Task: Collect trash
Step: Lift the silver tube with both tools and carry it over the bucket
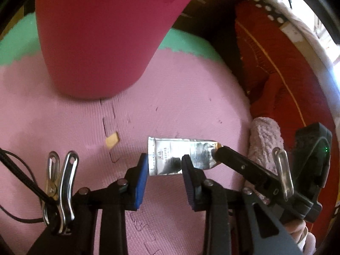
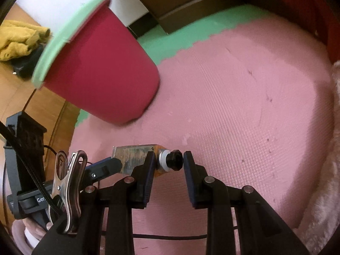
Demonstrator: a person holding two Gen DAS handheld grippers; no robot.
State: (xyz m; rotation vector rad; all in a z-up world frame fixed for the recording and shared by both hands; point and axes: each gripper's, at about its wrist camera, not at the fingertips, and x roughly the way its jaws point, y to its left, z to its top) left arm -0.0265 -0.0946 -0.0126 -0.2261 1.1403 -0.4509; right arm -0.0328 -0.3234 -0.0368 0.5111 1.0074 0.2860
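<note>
A crumpled silver metal tube (image 1: 180, 155) with a black cap (image 2: 173, 160) lies on the pink foam mat (image 1: 191, 97). My left gripper (image 1: 164, 165) is open with its blue pads on either side of the tube's flat end. My right gripper (image 2: 166, 162) is open around the capped end; its black fingers (image 1: 233, 159) show in the left wrist view at the tube's tip. The tube's body also shows in the right wrist view (image 2: 131, 154). A red bin (image 1: 102, 38) with a green rim (image 2: 63, 36) stands behind the tube.
A small tan scrap (image 1: 112, 140) lies on the mat left of the tube. A pale fluffy cloth (image 1: 265, 140) and red fabric (image 1: 276, 63) lie to the right. A wooden floor (image 2: 42, 110) and a yellow cloth (image 2: 19, 36) lie beyond the mat's left edge.
</note>
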